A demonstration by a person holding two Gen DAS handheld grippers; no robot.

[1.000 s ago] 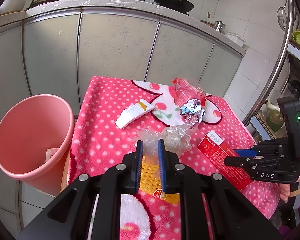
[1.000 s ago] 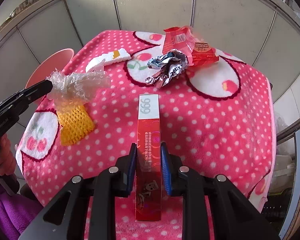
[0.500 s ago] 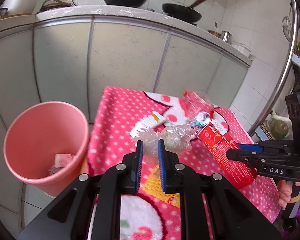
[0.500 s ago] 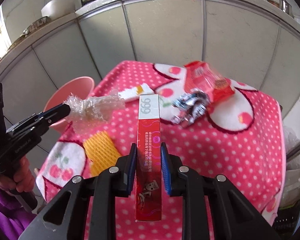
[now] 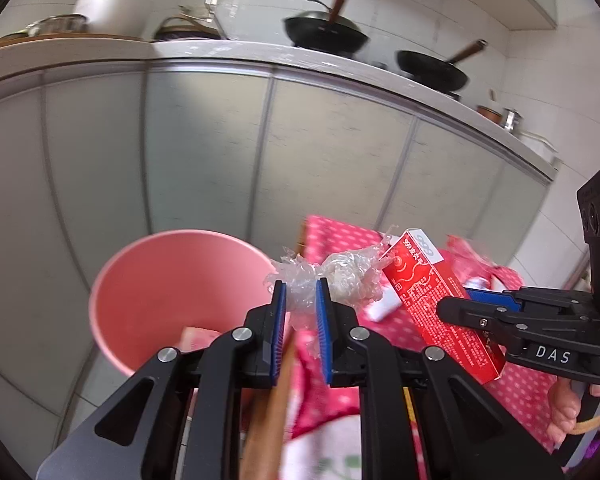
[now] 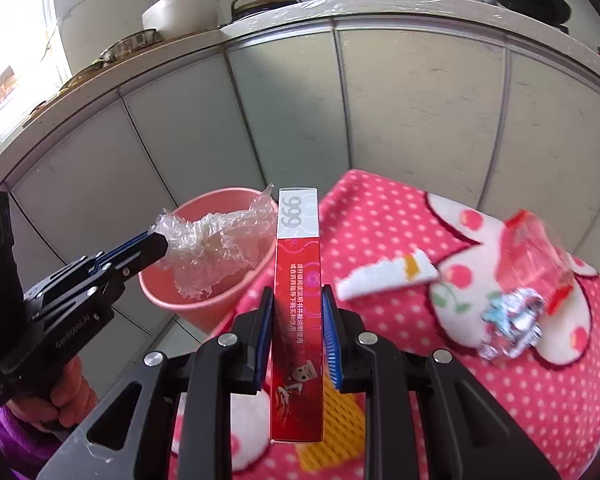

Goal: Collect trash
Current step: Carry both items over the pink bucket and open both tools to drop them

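My left gripper is shut on a crumpled clear plastic wrap, held in the air by the rim of the pink bin; from the right wrist view the wrap hangs over the bin. My right gripper is shut on a long red box marked 999, held above the table's left edge; the box also shows in the left wrist view. A pink scrap lies inside the bin.
The pink polka-dot tablecloth carries a white foam strip, crumpled foil, a red clear wrapper and a yellow foam net. Grey cabinet doors stand behind, with pans on the counter.
Both grippers have risen and swung left toward the bin with their loads. The plastic wrap now hangs at the bin's rim, and the red box follows beside it.
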